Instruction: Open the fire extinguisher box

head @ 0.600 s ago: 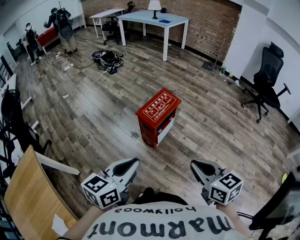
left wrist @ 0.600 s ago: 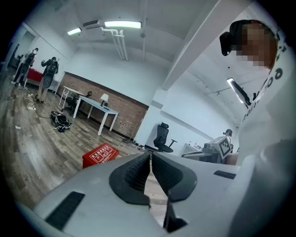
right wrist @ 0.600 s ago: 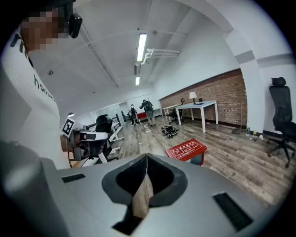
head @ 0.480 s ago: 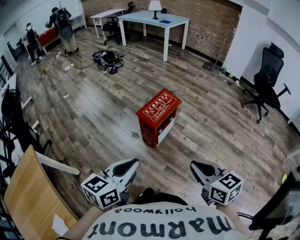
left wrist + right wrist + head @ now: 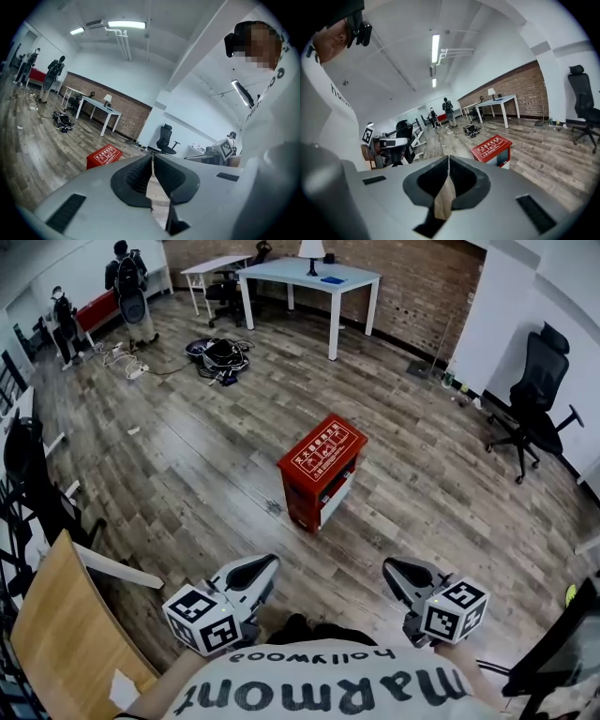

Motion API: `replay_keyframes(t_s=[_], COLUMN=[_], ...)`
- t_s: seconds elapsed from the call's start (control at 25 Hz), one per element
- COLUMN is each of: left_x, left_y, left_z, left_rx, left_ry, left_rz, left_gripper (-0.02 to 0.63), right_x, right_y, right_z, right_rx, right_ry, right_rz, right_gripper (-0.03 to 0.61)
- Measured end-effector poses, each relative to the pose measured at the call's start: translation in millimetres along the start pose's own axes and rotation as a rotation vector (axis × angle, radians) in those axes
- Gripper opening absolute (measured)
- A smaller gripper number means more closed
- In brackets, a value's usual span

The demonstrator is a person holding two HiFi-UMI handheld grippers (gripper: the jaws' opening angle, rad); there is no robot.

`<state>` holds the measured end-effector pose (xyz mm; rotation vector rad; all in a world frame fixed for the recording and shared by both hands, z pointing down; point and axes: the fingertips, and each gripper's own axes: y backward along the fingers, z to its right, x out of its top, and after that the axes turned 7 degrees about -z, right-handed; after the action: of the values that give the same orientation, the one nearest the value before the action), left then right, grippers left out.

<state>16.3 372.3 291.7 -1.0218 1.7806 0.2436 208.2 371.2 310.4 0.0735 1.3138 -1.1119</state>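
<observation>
Red fire extinguisher box (image 5: 321, 468) well apart; my left claw (image 5: 266, 564), right claw (image 5: 388, 568) clenched, empty; unclench before reaching it.

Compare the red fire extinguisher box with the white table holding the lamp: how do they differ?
The fire extinguisher box is red; the table is white. The box sits low with solid sides; the table stands taller on thin legs. The box top bears white print; the table top carries a lamp. Both stand on the wooden floor.

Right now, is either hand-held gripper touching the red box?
No, the red box stands apart, ahead of the left hand-held gripper and right hand-held gripper.
</observation>
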Motion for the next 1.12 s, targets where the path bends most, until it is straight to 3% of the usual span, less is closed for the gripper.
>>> replay_keyframes(t_s=[0.24, 0.4, 0.84, 1.12], left_x=[7.6, 13.5, 27.1, 25.5], left_y=[9.2, 12.0, 23.8, 25.2], left_z=[-13.6, -25.9, -47.8, -54.0], left_rx=[-0.003, -0.015, -0.062, -0.07], left_ry=[-0.003, -0.017, -0.012, -0.002], left_rz=[0.009, 0.021, 0.093, 0.089], left_gripper=[0.02, 0.02, 0.02, 0.02], right_x=[20.0, 31.7, 31.3, 26.7], right_y=[-10.7, -20.4, -48.3, -52.0], right_z=[-14.1, -22.0, -37.0, -32.3], right_rx=[0.108, 0.119, 0.064, 0.057], right_ry=[-0.161, -0.208, -0.15, -0.256], right_rz=[0.126, 0.226, 0.194, 0.188], right_gripper=[0.015, 0.015, 0.015, 0.014])
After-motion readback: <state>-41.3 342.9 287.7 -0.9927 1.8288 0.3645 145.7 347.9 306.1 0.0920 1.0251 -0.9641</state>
